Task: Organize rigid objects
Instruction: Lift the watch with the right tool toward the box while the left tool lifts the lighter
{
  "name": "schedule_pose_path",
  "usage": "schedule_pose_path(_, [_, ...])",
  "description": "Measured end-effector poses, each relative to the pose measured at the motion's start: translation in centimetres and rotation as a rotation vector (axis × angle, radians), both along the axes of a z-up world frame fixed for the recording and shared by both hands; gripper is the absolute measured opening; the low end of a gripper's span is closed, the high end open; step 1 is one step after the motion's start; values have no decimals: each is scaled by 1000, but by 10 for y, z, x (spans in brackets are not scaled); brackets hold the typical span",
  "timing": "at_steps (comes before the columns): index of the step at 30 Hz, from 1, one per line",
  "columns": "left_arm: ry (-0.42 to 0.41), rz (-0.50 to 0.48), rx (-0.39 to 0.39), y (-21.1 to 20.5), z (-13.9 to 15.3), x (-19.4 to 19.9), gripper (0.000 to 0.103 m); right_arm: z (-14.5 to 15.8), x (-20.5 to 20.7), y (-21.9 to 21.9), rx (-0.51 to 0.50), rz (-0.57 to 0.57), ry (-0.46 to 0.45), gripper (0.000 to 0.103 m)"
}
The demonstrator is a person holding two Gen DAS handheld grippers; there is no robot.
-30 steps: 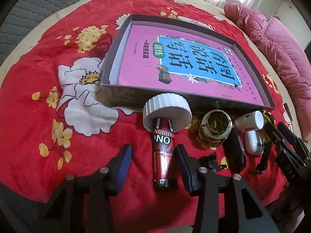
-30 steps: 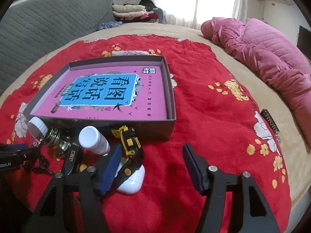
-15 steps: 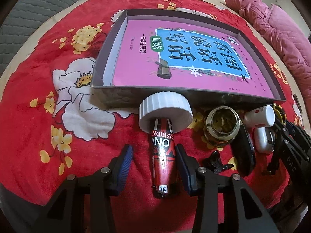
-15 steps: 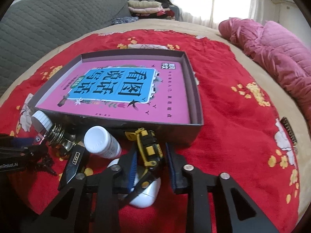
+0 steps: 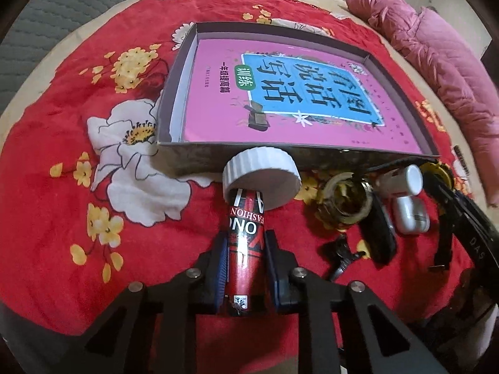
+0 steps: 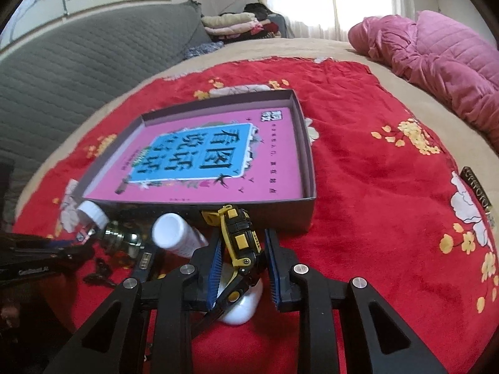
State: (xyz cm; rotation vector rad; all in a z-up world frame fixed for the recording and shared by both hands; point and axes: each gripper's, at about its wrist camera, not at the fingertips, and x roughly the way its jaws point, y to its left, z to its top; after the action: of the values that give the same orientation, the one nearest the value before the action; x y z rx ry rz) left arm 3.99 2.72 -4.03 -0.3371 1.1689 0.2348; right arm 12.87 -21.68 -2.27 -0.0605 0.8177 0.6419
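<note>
Both jaws have closed since a second ago, when each stood wide apart. One left gripper (image 5: 246, 268) now clamps one red bottle (image 5: 246, 243) with a white cap, lying on the red blanket (image 5: 62, 143) just before the one shallow box (image 5: 174, 99), which holds one pink book (image 5: 299, 103). Rightward in the row: one jar (image 5: 344, 201), one dark flat item (image 5: 377, 237), one small white bottle (image 5: 402, 180), one white case (image 5: 410, 215). One right gripper (image 6: 243, 261) grips one yellow-black tape measure (image 6: 240, 237), over the case.
</note>
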Motion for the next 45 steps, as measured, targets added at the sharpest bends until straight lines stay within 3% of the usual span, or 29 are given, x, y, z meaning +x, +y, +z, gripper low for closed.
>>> schedule_pose_path(8, [-55,-12,-42,-2,18,-12,22,12,-4,-9,85,-3,-10,26])
schedule_pose_path(19, [-164,-26,17,-9,47,-14,22,21,-2,-19,166,-18,-5,26])
schedule_pose_path(45, [-252,25,93,9,57,14,22,41,24,-7,268,-140,-60,26])
